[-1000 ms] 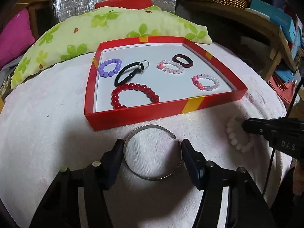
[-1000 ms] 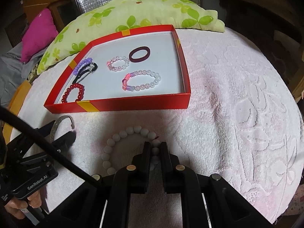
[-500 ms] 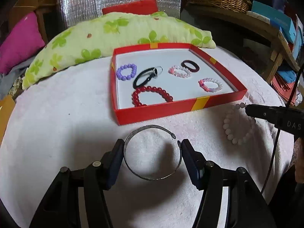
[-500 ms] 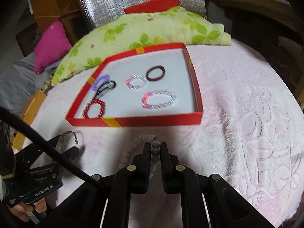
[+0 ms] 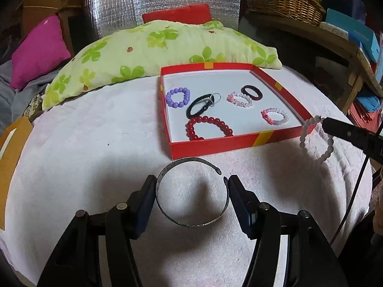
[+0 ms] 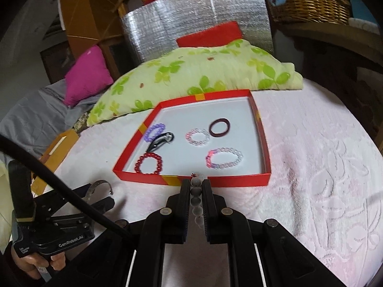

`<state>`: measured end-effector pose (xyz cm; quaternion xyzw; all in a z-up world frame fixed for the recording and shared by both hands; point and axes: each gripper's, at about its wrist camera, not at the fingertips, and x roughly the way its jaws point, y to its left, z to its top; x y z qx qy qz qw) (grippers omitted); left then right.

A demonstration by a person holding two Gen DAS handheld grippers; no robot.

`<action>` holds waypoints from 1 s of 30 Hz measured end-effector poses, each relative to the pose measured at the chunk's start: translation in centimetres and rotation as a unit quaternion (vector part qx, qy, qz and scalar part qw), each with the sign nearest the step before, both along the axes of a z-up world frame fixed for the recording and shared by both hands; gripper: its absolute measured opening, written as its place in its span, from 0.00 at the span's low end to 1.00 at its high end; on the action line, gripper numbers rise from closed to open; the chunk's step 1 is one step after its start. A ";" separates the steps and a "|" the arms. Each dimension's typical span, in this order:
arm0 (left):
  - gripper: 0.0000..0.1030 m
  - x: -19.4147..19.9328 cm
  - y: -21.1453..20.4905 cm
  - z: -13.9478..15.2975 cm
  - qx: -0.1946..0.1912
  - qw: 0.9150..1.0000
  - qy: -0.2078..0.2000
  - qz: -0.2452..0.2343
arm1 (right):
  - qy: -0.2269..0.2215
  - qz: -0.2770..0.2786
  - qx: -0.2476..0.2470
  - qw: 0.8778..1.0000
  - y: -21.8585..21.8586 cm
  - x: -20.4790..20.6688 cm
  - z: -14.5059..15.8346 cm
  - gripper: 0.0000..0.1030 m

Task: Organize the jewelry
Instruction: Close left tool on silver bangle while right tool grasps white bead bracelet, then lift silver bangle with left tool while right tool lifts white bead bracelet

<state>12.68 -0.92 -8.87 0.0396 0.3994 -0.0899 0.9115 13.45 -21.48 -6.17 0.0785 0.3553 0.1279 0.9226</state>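
A red tray (image 5: 215, 143) with a white floor sits on the pink towel and holds several bracelets: purple (image 5: 178, 97), black (image 5: 198, 108), red beads (image 5: 208, 128), pink-white (image 5: 240, 99), dark ring (image 5: 251, 92), pink-clear (image 5: 274, 116). My left gripper (image 5: 191, 192) is shut on a silver cuff bangle (image 5: 191, 191), held by its sides just in front of the tray. My right gripper (image 6: 196, 187) is shut on a white bead bracelet (image 6: 196, 196), lifted off the towel near the tray's front wall (image 6: 215, 180); the bracelet hangs at the tray's right corner in the left wrist view (image 5: 316, 138).
A green floral pillow (image 5: 155, 47) lies behind the tray, with a magenta cushion (image 5: 38, 50) at the left. A wicker basket (image 5: 282, 0) and shelf stand at the back right. A cardboard box (image 5: 12, 148) sits at the left edge.
Both grippers have risen and pulled back from the towel. The right one has lifted the white bead bracelet off the towel; the left one has lifted the bangle.
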 end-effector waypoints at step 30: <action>0.61 -0.4 -0.4 1.6 0.024 0.999 -0.039 0.015 | -0.019 0.001 0.028 0.999 -0.3 -0.8 0.9 0.10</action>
